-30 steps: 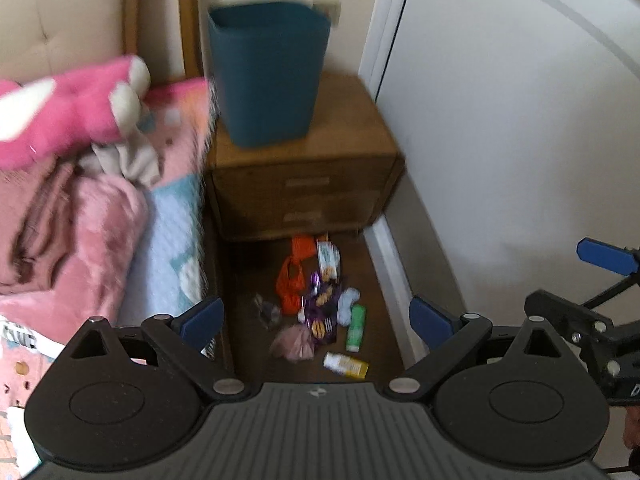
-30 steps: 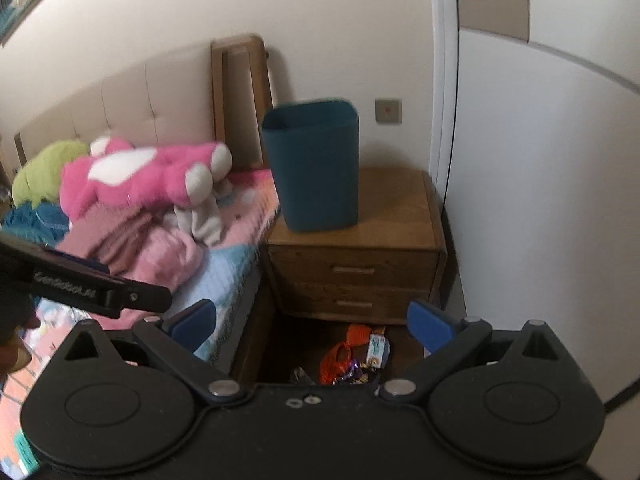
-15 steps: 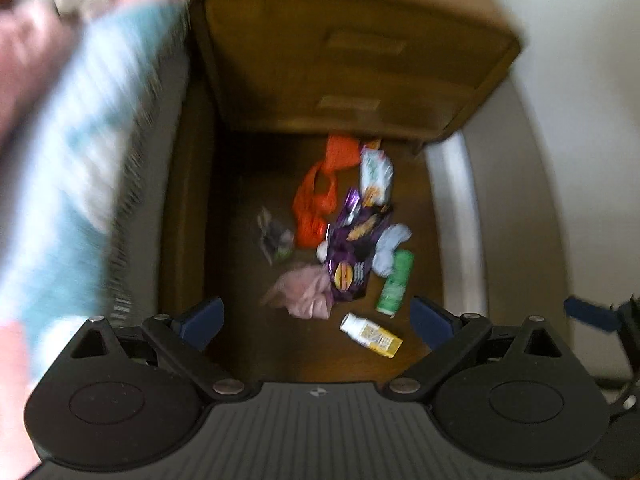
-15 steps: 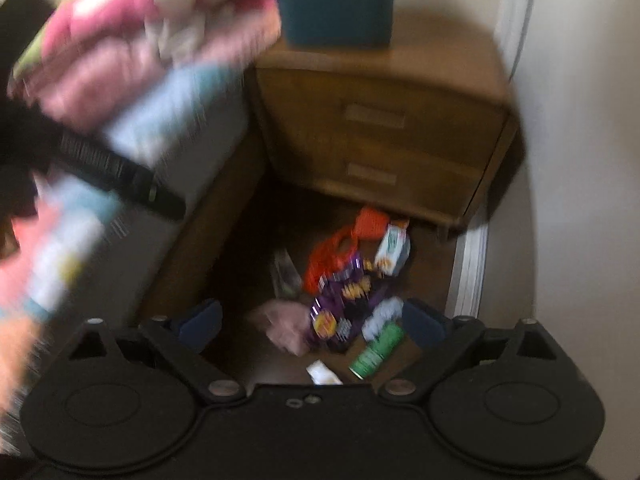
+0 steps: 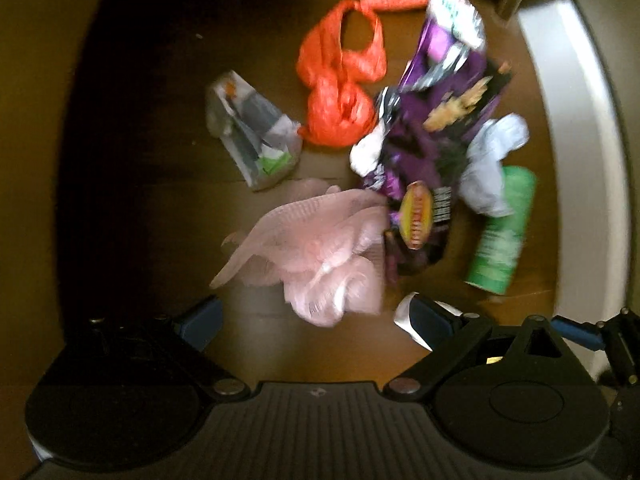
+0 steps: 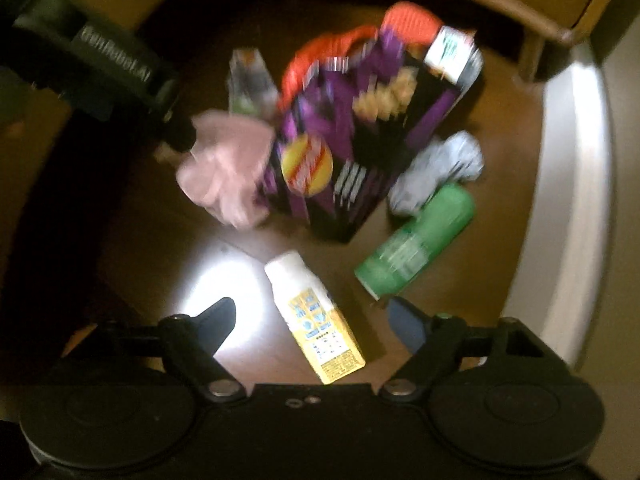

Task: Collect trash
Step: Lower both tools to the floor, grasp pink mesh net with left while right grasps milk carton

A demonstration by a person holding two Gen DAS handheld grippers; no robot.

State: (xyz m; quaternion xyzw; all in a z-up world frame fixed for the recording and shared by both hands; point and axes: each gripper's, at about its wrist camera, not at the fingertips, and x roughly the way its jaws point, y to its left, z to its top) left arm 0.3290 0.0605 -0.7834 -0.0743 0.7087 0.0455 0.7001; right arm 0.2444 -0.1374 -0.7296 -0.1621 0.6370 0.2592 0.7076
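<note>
The left hand-held gripper [image 5: 316, 320] hangs spread wide over a heap of trash on the dark wooden floor [image 5: 152, 208], holding nothing; the right hand-held gripper [image 6: 312, 316] is just as wide and bare, with the yellow-and-white carton [image 6: 314, 316] lying between its fingers.

Only the left wrist view shows the clear plastic wrapper [image 5: 252, 132] whole and the orange plastic bag [image 5: 340, 80] unobstructed; there the carton is nearly hidden behind a fingertip. Only the right wrist view shows the carton in full, plus the other gripper's body lettered "GenRobot.AI", blurred.

Counted: one purple snack bag [image 6: 352, 140] with a round yellow-red logo, unreadable; one green bottle [image 6: 416, 240]; one crumpled white tissue [image 6: 440, 168]; one pink mesh bag [image 5: 316, 248]; one small white-green carton [image 5: 456, 12] near the nightstand leg.
</note>
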